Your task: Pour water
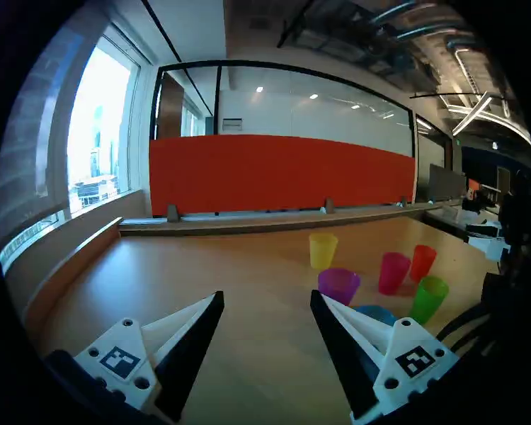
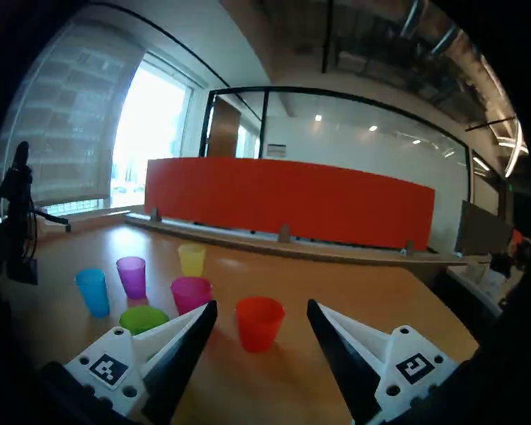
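Jaws wide on left gripper [image 1: 266, 295] and right gripper [image 2: 261, 304], holding nothing. Red cup [image 2: 258, 322] upright just ahead of the right jaws. Pink cup [image 2: 191, 292], green cup [image 2: 144, 319], blue cup [image 2: 93, 290], purple cup [image 2: 132, 276] and yellow cup [image 2: 192, 259] cluster to its left. Open tabletop [image 1: 216, 269] ahead of left gripper, up to the red divider [image 1: 280, 173] along the far edge.
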